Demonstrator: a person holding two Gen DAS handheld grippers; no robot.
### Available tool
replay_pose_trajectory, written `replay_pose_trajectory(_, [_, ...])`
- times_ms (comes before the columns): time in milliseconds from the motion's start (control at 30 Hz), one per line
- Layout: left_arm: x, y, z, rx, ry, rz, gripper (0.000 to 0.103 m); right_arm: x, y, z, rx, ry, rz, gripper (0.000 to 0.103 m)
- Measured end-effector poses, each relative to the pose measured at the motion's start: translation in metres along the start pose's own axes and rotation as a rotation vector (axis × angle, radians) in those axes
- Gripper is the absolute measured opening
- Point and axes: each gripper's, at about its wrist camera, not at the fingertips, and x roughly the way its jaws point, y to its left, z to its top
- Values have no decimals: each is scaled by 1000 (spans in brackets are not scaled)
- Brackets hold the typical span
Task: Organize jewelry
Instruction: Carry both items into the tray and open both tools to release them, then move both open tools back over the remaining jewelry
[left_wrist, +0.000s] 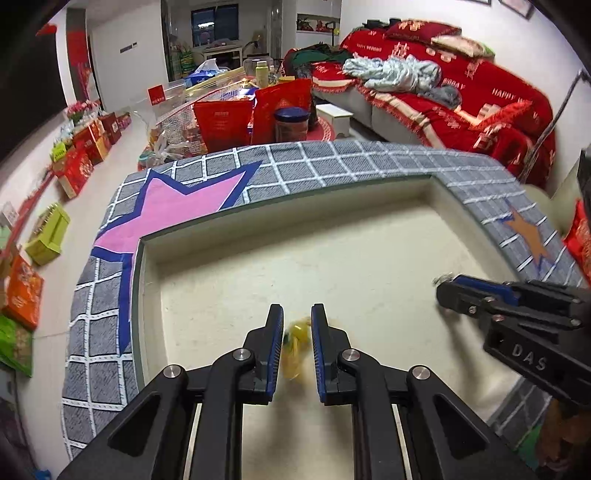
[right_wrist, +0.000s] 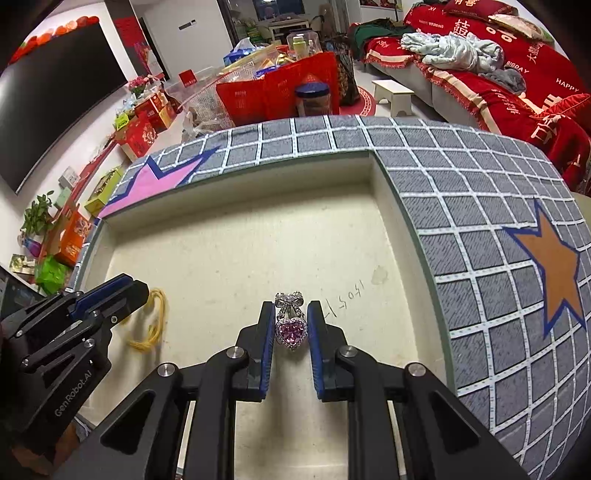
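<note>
Flanking heart brooch (right_wrist: 291, 332): perhaps yellow cord (right_wrist: 153, 321).

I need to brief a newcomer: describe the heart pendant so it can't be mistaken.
Find the cream tray sunk in the grey checked mat. Between the right gripper jaws sits the pendant: silver bow over a pink heart stone, unlike the yellow string further left.

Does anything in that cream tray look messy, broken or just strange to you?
Nothing looks broken or spilled. Two small oddities: handwritten marks are scribbled on the tray floor beside the heart pendant between the right tongs, and there is a faint stain just beyond them.
</note>
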Motion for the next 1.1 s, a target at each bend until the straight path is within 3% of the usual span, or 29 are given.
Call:
replay_pose_trajectory(133, [1,-5,-6,40,-9,55,33,-1,2,0,-7,2,0,25])
replay_pose_trajectory(233, [0,-4,-7,42,-8,63,38,-7,2,1,0,-7,2,53])
replay_pose_trajectory(267, [-1,-4,-7,40,-10,67,51,-12,1,1,8,-23,8,56])
replay_pose_trajectory(300, [-3,-3,-7,34,-15,70,91,-17,0,1,14,-33,17,56])
replay_pose_trajectory(333, [-7,-2,-8,23,-33,70,103,-23,-1,2,21,-44,23,56])
replay_pose_trajectory(400, [-16,-1,-7,15,-82,64,103,-34,-2,2,29,-65,27,56])
replay_pose_trajectory(533, [-23,-2,-5,21,-85,86,103,-56,-8,-3,65,-97,47,58])
replay_pose_trajectory(667, [-40,6,-5,-30,-69,41,103,-80,-10,-16,79,-134,69,78])
replay_pose_trajectory(733, [-48,9,-8,-47,-53,-10,103,-90,-8,-23,83,-149,82,80])
replay_pose_trajectory(867, [-72,15,-23,-80,-79,-1,103,-114,-4,-41,86,-183,104,86])
replay_pose_trajectory(1000, [-93,17,-47,-88,-70,-68,103,-135,-3,-60,98,-231,112,89])
replay_pose_trajectory(1067, [-102,14,-59,-72,-63,-85,103,-144,-3,-68,108,-248,125,103])
replay_pose_trajectory(1100, [-106,12,-66,-64,-61,-87,103,-148,-3,-73,112,-254,133,103])
